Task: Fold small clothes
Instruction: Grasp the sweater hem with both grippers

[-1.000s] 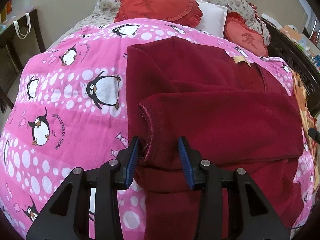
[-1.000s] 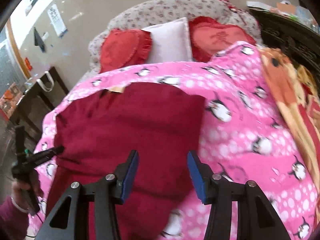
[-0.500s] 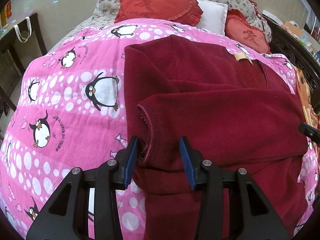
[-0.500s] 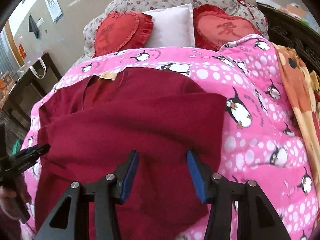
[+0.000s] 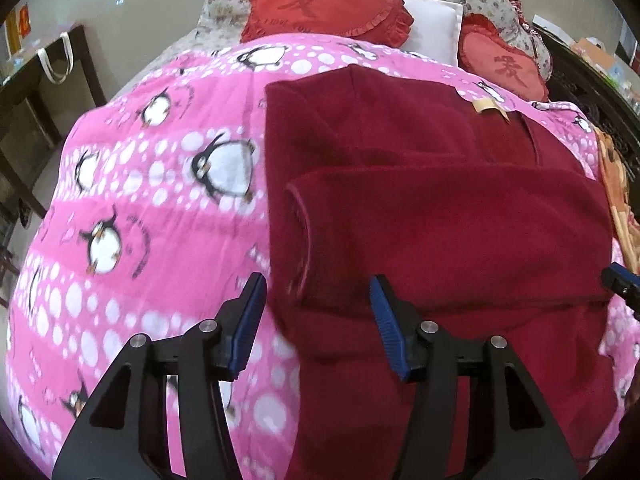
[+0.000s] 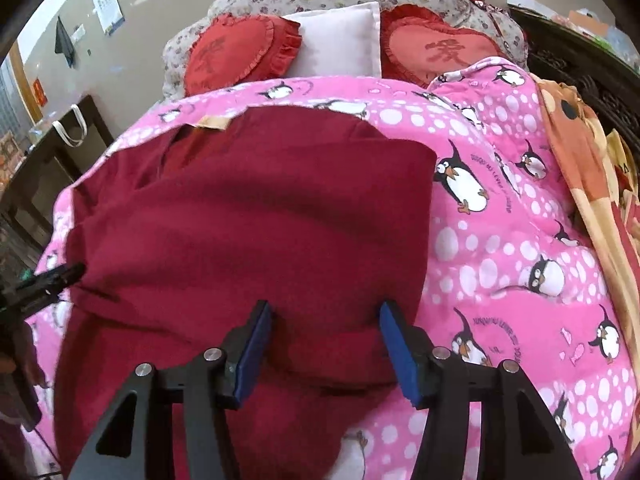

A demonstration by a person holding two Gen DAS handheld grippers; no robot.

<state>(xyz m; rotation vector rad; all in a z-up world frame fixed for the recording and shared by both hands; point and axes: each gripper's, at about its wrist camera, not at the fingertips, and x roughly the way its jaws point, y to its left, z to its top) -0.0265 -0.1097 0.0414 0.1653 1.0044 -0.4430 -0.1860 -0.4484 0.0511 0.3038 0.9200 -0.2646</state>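
A dark red sweater (image 5: 440,208) lies on the pink penguin quilt (image 5: 140,208), its sleeves folded across the body and a tan neck label (image 5: 490,106) at the far end. My left gripper (image 5: 318,320) is open, its jaws astride the sleeve cuff at the sweater's left edge without pinching it. The sweater also shows in the right wrist view (image 6: 248,240). My right gripper (image 6: 326,344) is open over the sweater's right part near the lower fold. Each gripper's tip shows at the edge of the other's view.
Two red heart cushions (image 5: 324,4) (image 6: 436,48) and a white pillow (image 6: 340,38) lie at the bed's head. An orange blanket (image 6: 588,184) lies on the right. A dark side table (image 5: 24,92) stands to the left, and a dark carved bed frame (image 6: 580,68) runs along the right.
My left gripper opened wider and let go of the sleeve cuff. My right gripper moved closer over the sweater and stayed open.
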